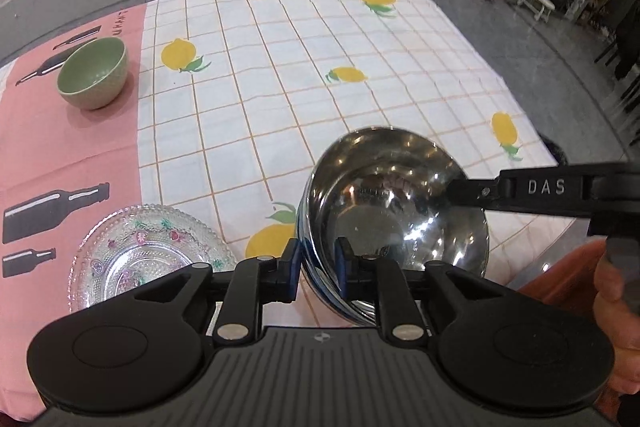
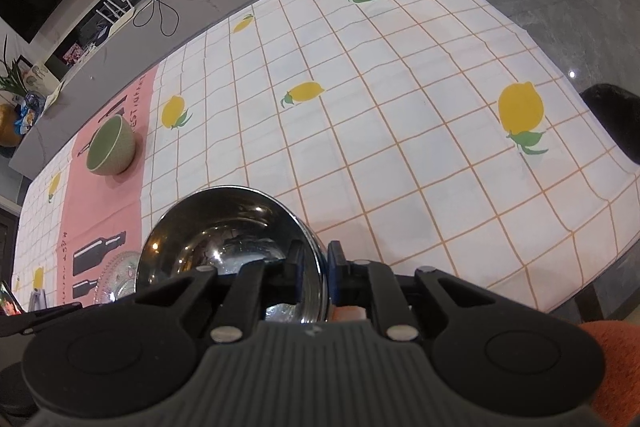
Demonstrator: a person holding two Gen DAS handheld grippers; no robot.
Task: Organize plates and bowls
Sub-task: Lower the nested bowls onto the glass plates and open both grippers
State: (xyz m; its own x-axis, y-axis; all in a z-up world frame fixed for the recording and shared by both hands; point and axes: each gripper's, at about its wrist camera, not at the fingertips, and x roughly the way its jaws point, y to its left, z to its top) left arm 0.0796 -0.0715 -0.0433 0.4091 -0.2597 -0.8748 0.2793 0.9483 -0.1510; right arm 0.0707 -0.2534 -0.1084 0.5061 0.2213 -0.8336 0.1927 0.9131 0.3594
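A shiny steel bowl (image 1: pixel 384 211) stands on the lemon-print tablecloth (image 1: pixel 312 75) near its front edge. My left gripper (image 1: pixel 318 265) straddles the bowl's near-left rim, one blue pad outside and one inside, with a little slack, so it is open. My right gripper (image 2: pixel 316 263) straddles the steel bowl (image 2: pixel 224 227) at its right rim the same way, a small gap showing at the inner pad. In the left wrist view the right gripper (image 1: pixel 452 193) reaches in from the right. A patterned glass plate (image 1: pixel 144 259) lies left of the steel bowl. A green bowl (image 1: pixel 94 73) stands far left.
The green bowl sits on a pink cloth strip (image 1: pixel 48 147) printed with black bottles. The table's right edge (image 2: pixel 600 239) drops to a grey floor, with a dark seat (image 2: pixel 616 119) beside it. A hand in an orange sleeve (image 1: pixel 568 287) holds the right gripper.
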